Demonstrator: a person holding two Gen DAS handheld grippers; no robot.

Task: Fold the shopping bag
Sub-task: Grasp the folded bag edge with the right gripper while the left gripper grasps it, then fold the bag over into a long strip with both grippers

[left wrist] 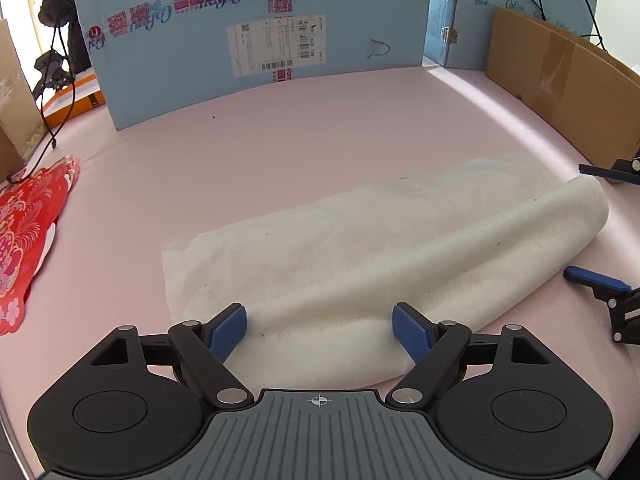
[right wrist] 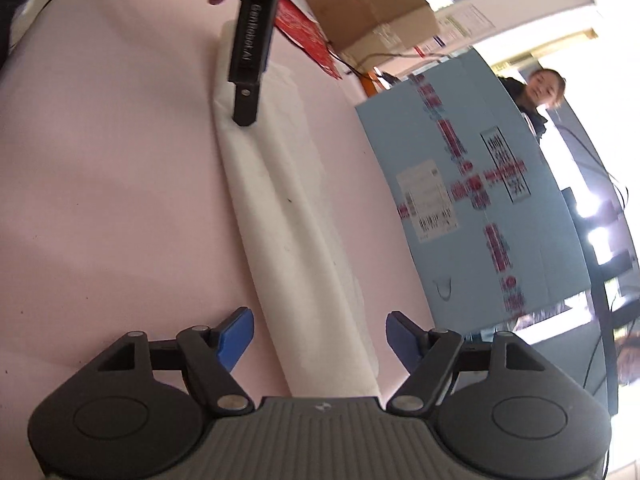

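The white fabric shopping bag [left wrist: 360, 248] lies on the pink table, folded lengthwise with its near edge rolled over into a soft fold. My left gripper [left wrist: 319, 330] is open, its blue pads on either side of the near end of the fold. In the right wrist view the bag [right wrist: 288, 216] runs away as a long narrow strip. My right gripper [right wrist: 320, 336] is open, straddling the bag's other end. The right gripper's blue fingers [left wrist: 600, 280] show at the right edge of the left wrist view, beside the bag. The left gripper's body [right wrist: 250, 48] hangs over the bag's far end.
A large light-blue cardboard box [left wrist: 260, 40] stands at the back of the table. A brown cardboard box [left wrist: 560, 76] stands at the right. A red patterned bag [left wrist: 28, 232] lies at the left edge. Cables hang at the back left. A person [right wrist: 540, 88] stands behind the blue box.
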